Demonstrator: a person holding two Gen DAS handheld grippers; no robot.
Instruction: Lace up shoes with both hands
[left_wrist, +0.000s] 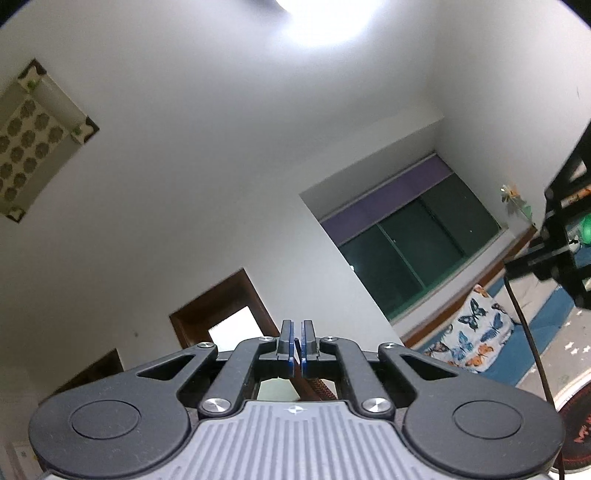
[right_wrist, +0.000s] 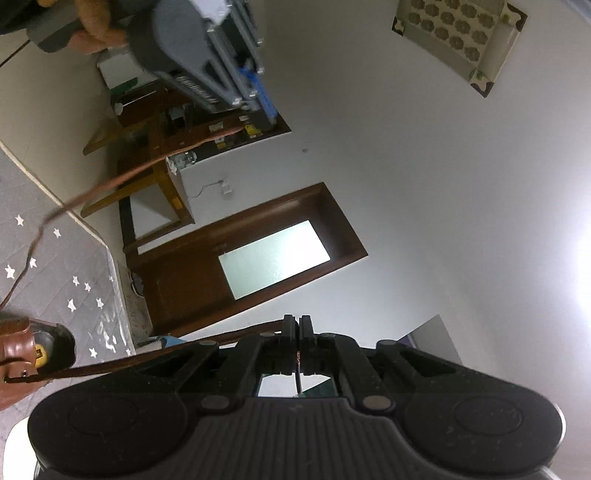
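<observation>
Low at the left edge of the right wrist view sits the brown shoe (right_wrist: 22, 347), only partly in frame, on a grey star-print mat (right_wrist: 81, 266). From its eyelets two runs of brown lace go out. One lace end (right_wrist: 155, 354) stretches taut up and to the right into the right gripper (right_wrist: 297, 334), whose jaws are pressed together on it. The other lace end (right_wrist: 122, 177) climbs up the picture to the left gripper (right_wrist: 264, 98), held by a hand (right_wrist: 92, 33) at the top left; its jaws are also clamped, with lace showing just behind the pads in the left wrist view (left_wrist: 317, 387).

So the shoe lies down and to the left of the right gripper, and each lace's long axis runs straight from the shoe to its gripper. The right gripper looks the nearer to the shoe, though the fisheye makes that hard to judge. Any next pull or cross would turn on those two lines.

The left wrist view shows no shoe, only wall, door and window (left_wrist: 417, 240). The eyelets and the lacing already done are cut off.
</observation>
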